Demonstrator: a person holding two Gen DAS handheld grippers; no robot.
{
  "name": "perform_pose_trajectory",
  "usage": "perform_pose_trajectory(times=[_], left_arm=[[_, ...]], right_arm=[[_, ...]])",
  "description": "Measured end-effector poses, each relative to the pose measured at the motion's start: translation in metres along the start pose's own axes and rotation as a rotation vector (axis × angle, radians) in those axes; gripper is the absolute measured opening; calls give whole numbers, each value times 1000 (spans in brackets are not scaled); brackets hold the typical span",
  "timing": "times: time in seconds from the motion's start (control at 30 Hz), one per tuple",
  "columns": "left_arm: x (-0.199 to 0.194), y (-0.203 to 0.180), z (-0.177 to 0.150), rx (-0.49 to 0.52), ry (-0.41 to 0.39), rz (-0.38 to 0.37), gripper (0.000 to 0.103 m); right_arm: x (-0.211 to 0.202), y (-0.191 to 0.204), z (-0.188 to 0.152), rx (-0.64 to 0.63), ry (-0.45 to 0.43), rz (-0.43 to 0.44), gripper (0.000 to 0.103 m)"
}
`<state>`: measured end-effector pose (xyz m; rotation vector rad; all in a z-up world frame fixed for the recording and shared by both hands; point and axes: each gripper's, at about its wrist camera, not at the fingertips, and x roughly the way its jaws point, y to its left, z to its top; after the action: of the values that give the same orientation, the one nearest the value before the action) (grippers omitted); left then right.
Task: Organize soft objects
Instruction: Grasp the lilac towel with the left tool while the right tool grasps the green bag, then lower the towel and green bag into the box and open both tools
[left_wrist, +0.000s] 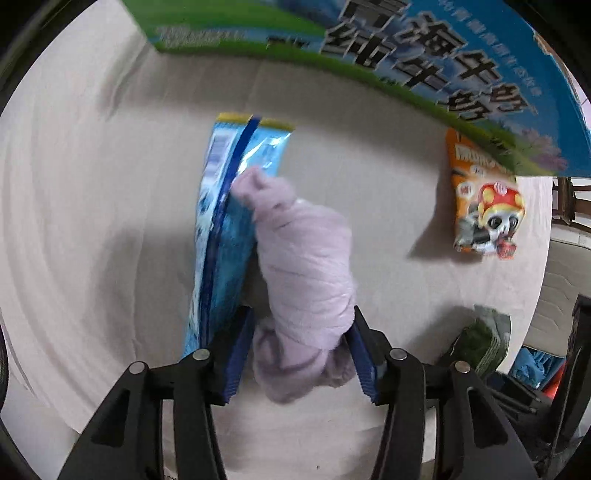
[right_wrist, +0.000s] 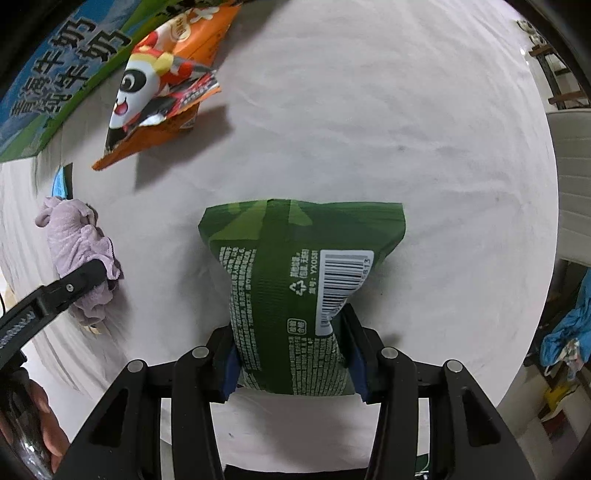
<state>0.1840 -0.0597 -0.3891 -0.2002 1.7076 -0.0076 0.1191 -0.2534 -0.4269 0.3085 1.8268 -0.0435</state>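
Note:
My left gripper (left_wrist: 301, 354) is shut on a rolled lilac cloth (left_wrist: 306, 266), which points away from me above the table. The cloth (right_wrist: 79, 254) and the left gripper's finger (right_wrist: 85, 275) also show at the left of the right wrist view. A blue snack bag (left_wrist: 227, 236) lies just left of the cloth, touching it. My right gripper (right_wrist: 291, 363) is shut on a green snack bag (right_wrist: 291, 288), barcode side up. An orange panda snack bag (left_wrist: 480, 206) lies on the table at the right; it also shows in the right wrist view (right_wrist: 162, 85).
A milk carton box (left_wrist: 424, 70) with blue and green print stands at the far edge; it also shows in the right wrist view (right_wrist: 55, 74). The round table has a pale cloth (right_wrist: 369, 129). Chairs and blue fabric (right_wrist: 569, 332) lie beyond the table's right edge.

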Motion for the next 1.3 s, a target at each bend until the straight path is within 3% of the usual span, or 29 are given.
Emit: perform_pose_trajectory(times=[0.13,0.3,0.37,0.53,0.73,0.97,1.07,1.17,1.3], left_arm=[[5,-15,16,-21,8,-3,51],[7,-13,34,-77,-6,-19,51],[-2,-1,43,-76,-21,-5,41],[-21,-17,34,-3,-60,39,34],[-58,-45,-1,96,-152,84,34],[-130,-73,-14,168,-245,27,34],[-162,-41,-12,173,-267,-30,34],[-204,-41,-6,187,-311,-70,34],[-227,-40,37,218,-366,-62,34]], right_arm=[[-1,-11,8,37,10,48,57],[-5,-15,16,42,3,35,58],[-7,-13,18,27,-9,10,58],[-23,0,14,-13,-44,-46,38],[-46,4,3,-42,-77,-29,35],[-123,13,-3,-119,-166,52,35],[-167,24,2,-156,-226,87,34],[-209,38,10,-188,-289,112,34],[-263,70,26,-244,-384,114,34]])
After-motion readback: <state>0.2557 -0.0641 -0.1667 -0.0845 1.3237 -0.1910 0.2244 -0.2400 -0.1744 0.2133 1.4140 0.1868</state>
